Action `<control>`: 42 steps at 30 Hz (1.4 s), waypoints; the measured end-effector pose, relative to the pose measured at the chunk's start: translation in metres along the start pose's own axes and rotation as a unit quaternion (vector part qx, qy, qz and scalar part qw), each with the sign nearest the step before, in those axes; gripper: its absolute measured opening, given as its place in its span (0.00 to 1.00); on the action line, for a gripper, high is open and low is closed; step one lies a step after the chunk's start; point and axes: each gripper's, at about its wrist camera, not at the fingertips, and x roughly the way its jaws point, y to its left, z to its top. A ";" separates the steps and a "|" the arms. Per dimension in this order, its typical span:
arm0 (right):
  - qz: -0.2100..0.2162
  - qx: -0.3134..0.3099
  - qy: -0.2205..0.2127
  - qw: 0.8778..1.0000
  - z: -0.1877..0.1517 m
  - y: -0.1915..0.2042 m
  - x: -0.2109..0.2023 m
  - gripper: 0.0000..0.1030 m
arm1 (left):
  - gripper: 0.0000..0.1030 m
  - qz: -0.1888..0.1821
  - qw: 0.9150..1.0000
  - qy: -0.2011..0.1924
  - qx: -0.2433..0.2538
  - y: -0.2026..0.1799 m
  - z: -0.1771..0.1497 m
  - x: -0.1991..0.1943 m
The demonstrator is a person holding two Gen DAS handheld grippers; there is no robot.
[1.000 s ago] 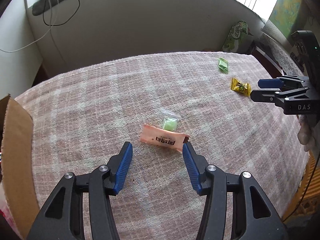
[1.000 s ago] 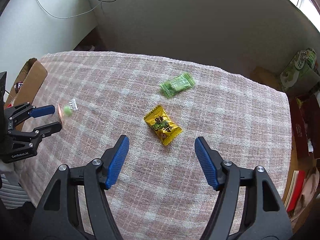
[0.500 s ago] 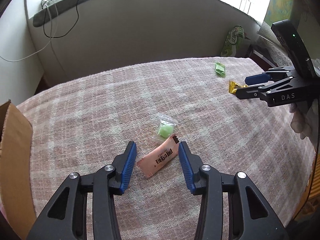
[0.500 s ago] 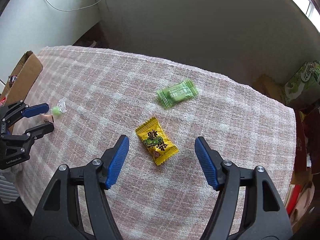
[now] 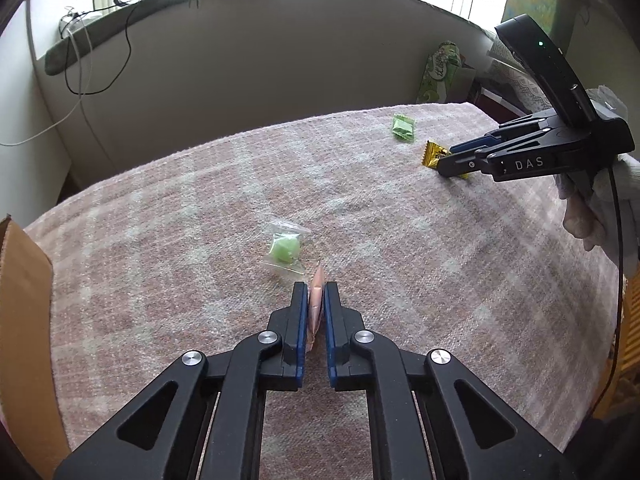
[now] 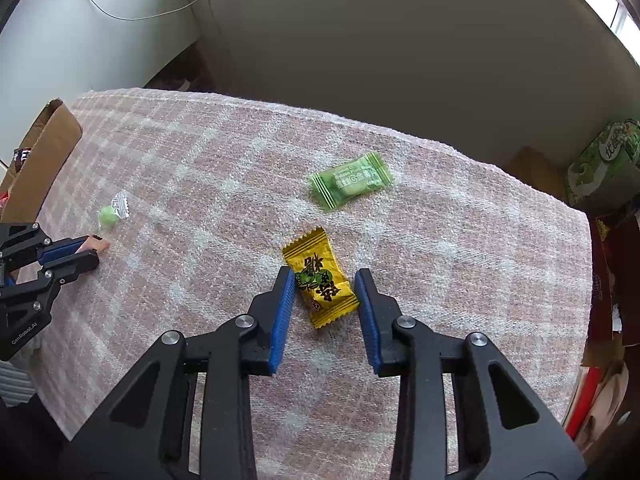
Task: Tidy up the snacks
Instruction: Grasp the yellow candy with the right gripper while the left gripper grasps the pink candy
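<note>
Plaid-covered table [image 6: 460,240]; green [image 6: 351,179], yellow wrapped sweets [image 6: 320,278]

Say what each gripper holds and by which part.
Left gripper: pink packet, pinched edge-on across its faces. Right gripper: nothing gripped yet; jaws just closing around the yellow candy.

Each gripper has black plastic arms with triangular cut-outs, round silver screws at the joints, and two fingers lined with ribbed blue pads. The right gripper [image 5: 444,166] carries white letters "DAS" and a small green light on its black top housing. The left gripper [image 6: 94,252] is marked "GenRobot.AI".
</note>
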 end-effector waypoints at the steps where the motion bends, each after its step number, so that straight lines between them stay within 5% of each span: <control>1: 0.003 0.000 0.000 1.000 0.000 0.000 -0.001 0.25 | 0.06 -0.001 1.000 0.000 0.000 -0.001 0.000 0.000; 7: 0.004 0.004 -0.009 1.000 -0.004 0.002 -0.009 0.12 | 0.05 -0.022 0.999 -0.005 -0.028 0.003 0.001 -0.003; 12: 0.007 0.007 -0.015 1.000 -0.006 0.003 -0.016 0.12 | 0.05 -0.026 0.999 -0.011 -0.044 0.008 0.002 -0.011; 16: -0.003 -0.007 0.006 1.000 -0.007 0.007 -0.008 0.12 | 0.05 -0.034 0.999 0.022 -0.030 0.002 -0.001 0.000; 33: 0.033 0.039 -0.027 0.998 -0.015 -0.006 -0.041 0.11 | 0.04 -0.022 0.998 -0.021 -0.058 0.007 0.009 -0.021; 42: 0.051 0.023 -0.055 0.997 -0.001 0.030 -0.082 0.11 | 0.04 -0.024 0.994 -0.049 -0.093 0.034 0.016 -0.070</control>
